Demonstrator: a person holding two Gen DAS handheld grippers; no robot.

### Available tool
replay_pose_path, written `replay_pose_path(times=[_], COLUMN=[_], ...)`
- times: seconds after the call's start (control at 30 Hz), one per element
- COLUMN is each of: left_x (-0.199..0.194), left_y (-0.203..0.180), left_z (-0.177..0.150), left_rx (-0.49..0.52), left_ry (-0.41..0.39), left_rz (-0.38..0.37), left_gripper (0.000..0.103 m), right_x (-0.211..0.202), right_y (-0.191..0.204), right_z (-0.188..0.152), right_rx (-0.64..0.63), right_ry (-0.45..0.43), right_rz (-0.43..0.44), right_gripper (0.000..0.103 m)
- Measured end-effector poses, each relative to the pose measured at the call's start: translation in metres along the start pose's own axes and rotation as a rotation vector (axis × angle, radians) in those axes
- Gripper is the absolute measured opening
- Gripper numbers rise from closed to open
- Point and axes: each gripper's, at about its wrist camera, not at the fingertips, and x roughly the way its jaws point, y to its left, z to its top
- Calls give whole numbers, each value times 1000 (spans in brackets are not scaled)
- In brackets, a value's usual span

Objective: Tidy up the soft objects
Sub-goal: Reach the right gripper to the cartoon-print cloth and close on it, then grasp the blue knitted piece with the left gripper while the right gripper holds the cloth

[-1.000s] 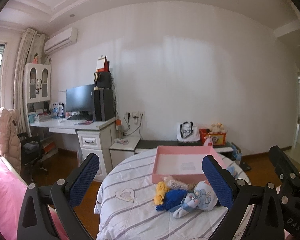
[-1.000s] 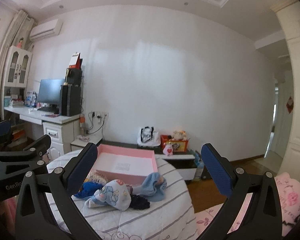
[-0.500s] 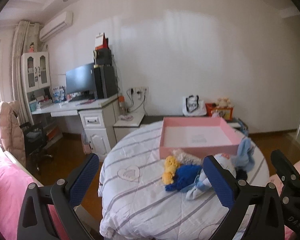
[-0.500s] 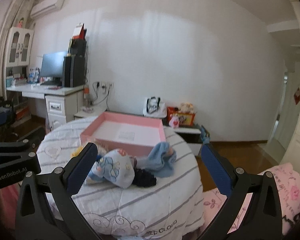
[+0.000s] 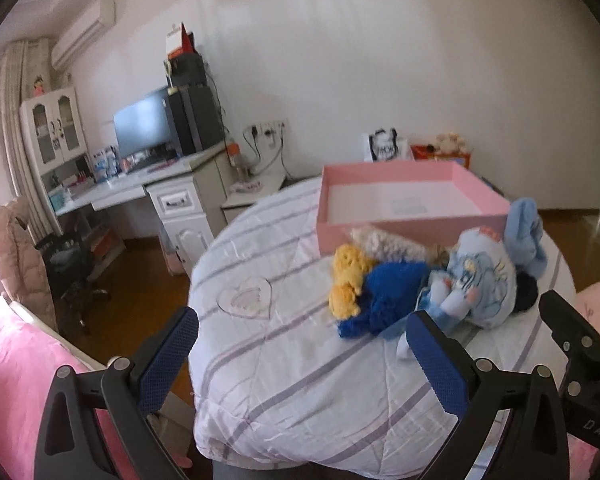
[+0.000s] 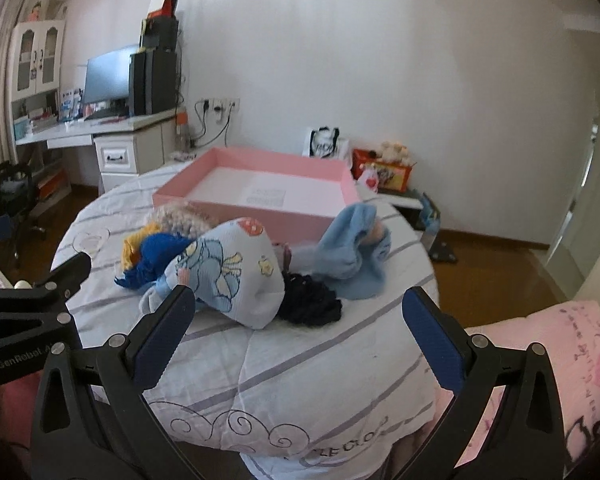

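Observation:
A heap of soft things lies on a round table covered by a striped quilt (image 5: 284, 360): a yellow knit piece (image 5: 346, 276), a blue knit piece (image 5: 388, 296), a beige fuzzy piece (image 5: 388, 242), a light-blue printed garment (image 6: 236, 276), a dark knit piece (image 6: 310, 300) and a light-blue cloth (image 6: 354, 254). An empty pink box (image 6: 268, 196) stands just behind the heap. My left gripper (image 5: 304, 356) is open, above the table's near left side. My right gripper (image 6: 296, 336) is open, just short of the printed garment.
A white desk (image 5: 140, 192) with monitor and speakers stands far left, with a chair (image 5: 68, 276) holding a jacket. A low cabinet (image 6: 396, 196) with bags and toys is behind the table. Pink bedding (image 6: 560, 360) lies at the near right and near left.
Both grippers have tilted down and moved closer to the table. The heap and the pink box now look larger and lower in both views. Both stay open.

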Motion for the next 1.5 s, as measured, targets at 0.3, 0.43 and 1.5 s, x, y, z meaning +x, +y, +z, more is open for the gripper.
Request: replay_pose_path(times=[0.3, 0.43, 1.5], left_x=[43, 61, 70], left_y=[14, 23, 16], left_z=[0, -2, 27], left_rx=[-23, -32, -33], left_ry=[65, 76, 41], left_rz=[-60, -79, -190], left_gripper=[103, 103, 103], right_x=[34, 50, 31], right_y=[10, 21, -36], right_z=[10, 15, 37], right_rx=[-5, -10, 189], right_ry=[48, 67, -77], right_rz=[42, 70, 210], right_gripper=[103, 103, 49])
